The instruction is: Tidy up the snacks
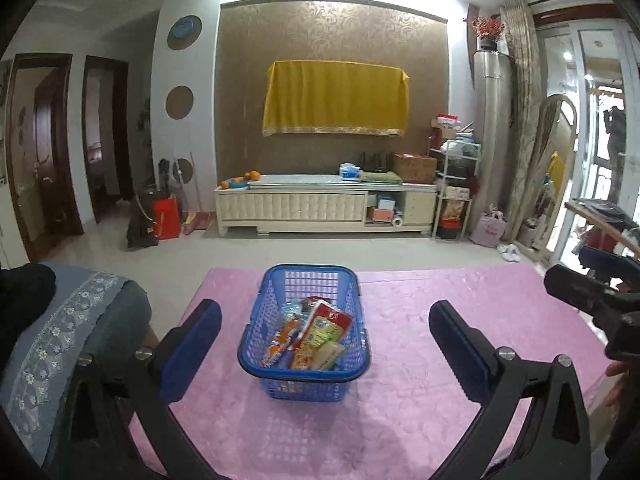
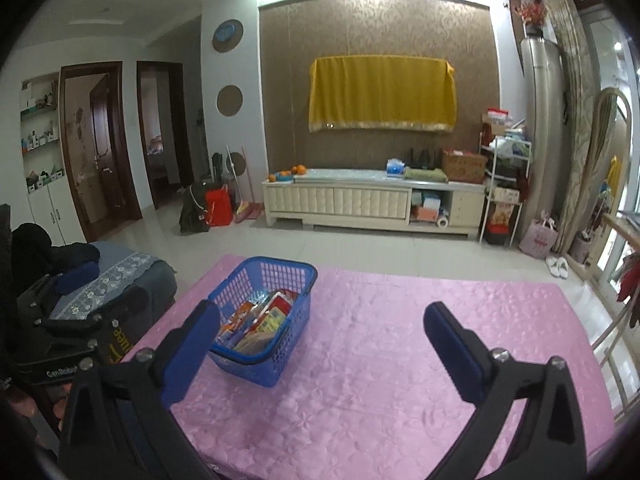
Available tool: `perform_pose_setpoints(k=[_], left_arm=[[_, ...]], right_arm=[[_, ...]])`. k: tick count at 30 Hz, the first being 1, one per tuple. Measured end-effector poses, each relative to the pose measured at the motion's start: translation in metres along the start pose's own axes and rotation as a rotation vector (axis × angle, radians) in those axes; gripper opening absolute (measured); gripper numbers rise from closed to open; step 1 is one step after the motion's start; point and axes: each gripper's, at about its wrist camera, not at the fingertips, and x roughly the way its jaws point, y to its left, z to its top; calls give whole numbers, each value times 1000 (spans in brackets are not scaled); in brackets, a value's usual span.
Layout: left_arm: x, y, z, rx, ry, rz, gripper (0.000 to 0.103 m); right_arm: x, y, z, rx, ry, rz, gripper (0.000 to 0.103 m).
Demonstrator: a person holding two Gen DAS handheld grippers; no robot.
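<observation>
Spread left claw [image 1: 325, 330], snack-filled blue basket [image 1: 276, 300]

From your left gripper [image 1: 325, 334] the basket [image 1: 272, 304] sits dead ahead on the table [image 1: 460, 320], framed between the two spread fingers, with the snack packets [image 1: 316, 336] piled inside it. From your right gripper [image 2: 322, 334] that same basket is off to the left, just behind the left finger, and open table lies between the fingers. The right gripper pokes in at the right edge of the left view. A sofa arm [image 1: 68, 320] is to the left of the table. Beyond the table's far edge is floor, then a low cabinet [image 1: 320, 206] against the back wall with a draped cloth [image 1: 336, 98] hanging above it, and oranges [image 1: 248, 178] on the cabinet's left end.
</observation>
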Motion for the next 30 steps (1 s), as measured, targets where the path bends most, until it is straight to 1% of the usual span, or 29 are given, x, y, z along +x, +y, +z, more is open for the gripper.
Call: perform_pose_setpoints(k=[2, 4, 6, 8, 12, 18, 30], left_arm=[[-4, 1, -2, -12, 1, -14, 103], [-8, 3, -2, -27, 4, -27, 103], [-13, 4, -2, -35, 13, -50, 103], [-19, 2, -3, -30, 5, -48, 103], [-26, 0, -4, -19, -4, -42, 103], [-28, -6, -8, 15, -11, -24, 103], [-34, -6, -12, 19, 6, -76, 103]], right_arm=[[-6, 4, -3, -14, -8, -12, 103], [-7, 7, -6, -19, 5, -14, 103], [-9, 10, -7, -3, 11, 19, 103], [-13, 13, -7, -4, -2, 20, 103], [-16, 18, -9, -3, -1, 27, 103], [-18, 25, -11, -9, 0, 33, 103], [-21, 24, -15, 6, 3, 14, 103]])
